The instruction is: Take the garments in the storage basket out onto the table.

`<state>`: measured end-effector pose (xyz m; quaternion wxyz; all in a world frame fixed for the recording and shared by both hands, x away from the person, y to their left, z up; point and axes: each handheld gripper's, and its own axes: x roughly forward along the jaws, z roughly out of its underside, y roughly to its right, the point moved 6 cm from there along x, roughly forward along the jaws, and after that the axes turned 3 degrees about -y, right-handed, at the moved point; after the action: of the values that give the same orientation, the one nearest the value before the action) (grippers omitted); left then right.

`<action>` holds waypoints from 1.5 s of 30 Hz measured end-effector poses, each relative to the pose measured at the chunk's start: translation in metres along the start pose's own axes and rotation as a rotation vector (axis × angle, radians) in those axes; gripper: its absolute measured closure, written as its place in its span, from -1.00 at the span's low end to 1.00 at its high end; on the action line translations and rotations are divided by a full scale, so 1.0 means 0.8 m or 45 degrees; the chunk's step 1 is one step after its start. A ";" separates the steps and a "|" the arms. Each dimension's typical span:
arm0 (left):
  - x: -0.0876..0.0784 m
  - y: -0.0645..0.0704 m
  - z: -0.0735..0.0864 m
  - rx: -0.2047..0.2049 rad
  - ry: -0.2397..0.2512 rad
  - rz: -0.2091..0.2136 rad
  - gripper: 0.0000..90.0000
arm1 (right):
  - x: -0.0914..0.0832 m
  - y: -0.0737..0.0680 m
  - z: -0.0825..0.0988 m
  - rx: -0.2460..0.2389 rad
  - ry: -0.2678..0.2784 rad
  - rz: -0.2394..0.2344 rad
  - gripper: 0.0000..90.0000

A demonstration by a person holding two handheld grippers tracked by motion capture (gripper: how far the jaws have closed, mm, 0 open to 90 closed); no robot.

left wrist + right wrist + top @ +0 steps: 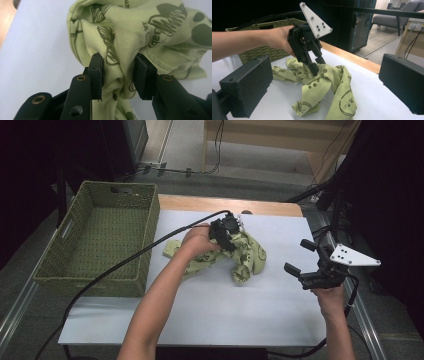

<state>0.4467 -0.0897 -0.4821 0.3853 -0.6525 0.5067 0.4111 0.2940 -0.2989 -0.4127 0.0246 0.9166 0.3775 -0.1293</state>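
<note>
A light green cloth printed with dark figures lies crumpled on the white table top. My left gripper points down into the cloth's upper part. In the left gripper view its two black pads pinch a bunched fold of the cloth between them. The right gripper view shows that gripper with its tips sunk in the cloth and a hand behind it. My right gripper is held at the table's right side, jaws wide open with nothing between them.
A woven green basket stands at the table's left edge, with nothing visible inside; it also shows behind the hand. A wooden strip borders the far edge. Cables trail from both grippers, and black stands rise at the right.
</note>
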 end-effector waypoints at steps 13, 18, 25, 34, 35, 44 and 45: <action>0.004 0.006 -0.001 -0.097 -0.007 0.027 -0.83 | 0.001 0.000 0.001 0.005 -0.006 -0.002 -1.00; 0.003 0.009 0.003 -0.105 -0.048 0.020 -1.00 | 0.002 0.000 0.001 0.003 -0.008 -0.003 -1.00; -0.019 0.010 0.001 -0.143 0.060 0.027 -1.00 | 0.002 0.000 0.001 0.004 -0.009 -0.003 -1.00; -0.068 0.015 0.009 -0.197 0.227 0.031 -1.00 | 0.003 -0.001 0.001 0.002 -0.006 -0.005 -1.00; -0.075 0.015 0.012 -0.210 0.241 0.018 -1.00 | 0.003 -0.001 0.001 0.001 -0.007 -0.007 -1.00; -0.127 0.013 0.045 -0.264 0.401 -0.010 -1.00 | 0.006 -0.003 0.001 0.000 -0.016 -0.012 -1.00; -0.130 0.013 0.049 -0.267 0.408 -0.013 -1.00 | 0.007 -0.003 0.001 0.000 -0.017 -0.014 -1.00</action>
<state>0.4154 -0.0198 -0.4008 0.2318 -0.7486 0.5128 0.3505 0.2957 -0.2934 -0.4150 0.0263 0.9136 0.3824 -0.1354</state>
